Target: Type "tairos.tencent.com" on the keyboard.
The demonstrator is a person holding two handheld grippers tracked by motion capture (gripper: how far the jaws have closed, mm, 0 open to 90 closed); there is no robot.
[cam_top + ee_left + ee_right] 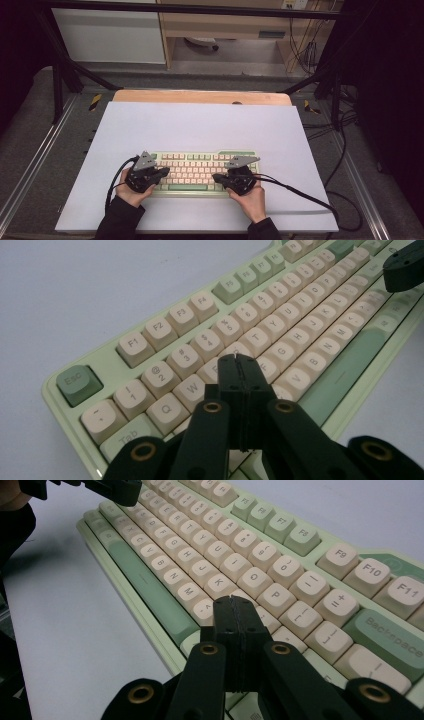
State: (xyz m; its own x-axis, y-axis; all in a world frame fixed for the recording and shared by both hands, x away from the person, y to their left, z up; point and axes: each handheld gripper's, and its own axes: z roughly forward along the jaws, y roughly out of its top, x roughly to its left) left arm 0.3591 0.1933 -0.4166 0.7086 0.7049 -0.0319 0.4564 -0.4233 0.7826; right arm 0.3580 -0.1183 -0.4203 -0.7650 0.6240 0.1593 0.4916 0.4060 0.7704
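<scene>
White sheeting (200,125) covers the table under my hands. My left gripper (161,173) and right gripper (218,177), both pressed shut and empty, hover over the green-and-cream keyboard (200,172) near the front edge. Beyond, bare wood (200,96), then grey floor (240,52).

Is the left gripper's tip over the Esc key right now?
No, the left gripper has its shut jaws above the letter rows near E and R, well away from the green Esc key.
</scene>
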